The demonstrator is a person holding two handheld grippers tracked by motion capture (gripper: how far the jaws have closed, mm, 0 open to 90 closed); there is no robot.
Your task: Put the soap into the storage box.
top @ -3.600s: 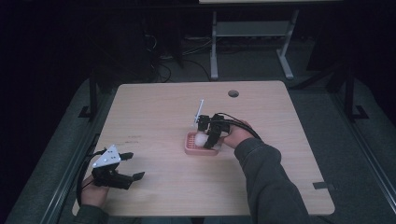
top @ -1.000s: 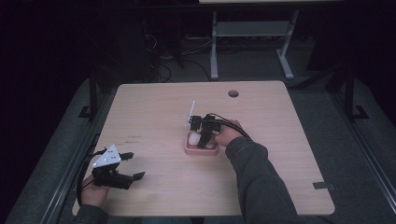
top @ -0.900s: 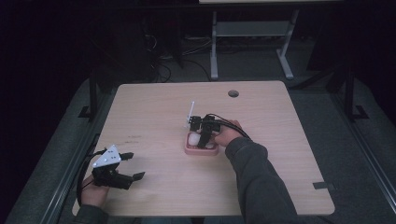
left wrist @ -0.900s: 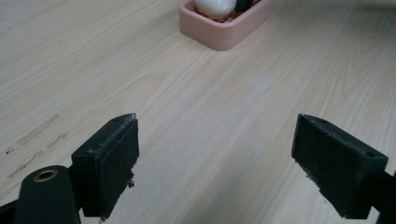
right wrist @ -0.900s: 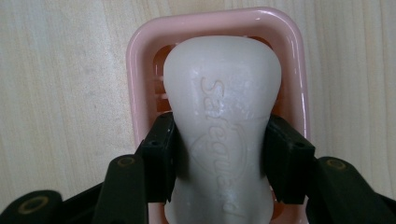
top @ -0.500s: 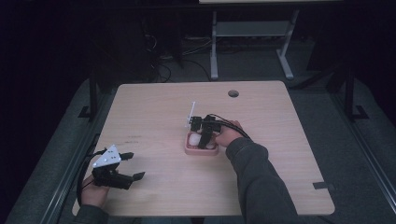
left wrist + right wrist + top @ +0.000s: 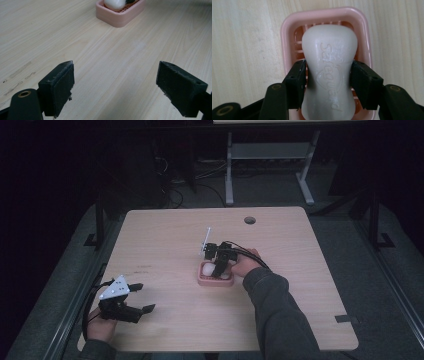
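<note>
A white bar of soap [image 7: 329,67] lies in a pink slatted soap dish [image 7: 287,37] at the middle of the table. My right gripper [image 7: 328,75] is shut on the soap, its jaws pressing the bar's narrow waist over the dish. From above, the right gripper [image 7: 218,268] points down into the soap dish [image 7: 202,280] with the soap [image 7: 207,269] at its tip. My left gripper [image 7: 142,298] rests open near the table's front left corner, nothing between its jaws. Far ahead in the left gripper view are the dish [image 7: 120,17] and the soap [image 7: 113,3].
The wooden table [image 7: 165,235] has a round cable hole [image 7: 249,220] at the back right. A white desk frame [image 7: 265,155] stands on the floor beyond the table. A dark strip [image 7: 346,318] sits at the table's right front edge.
Between 3.6 s and 1.0 s ago the right gripper shifted slightly left over the dish. Since then nothing has visibly moved.
</note>
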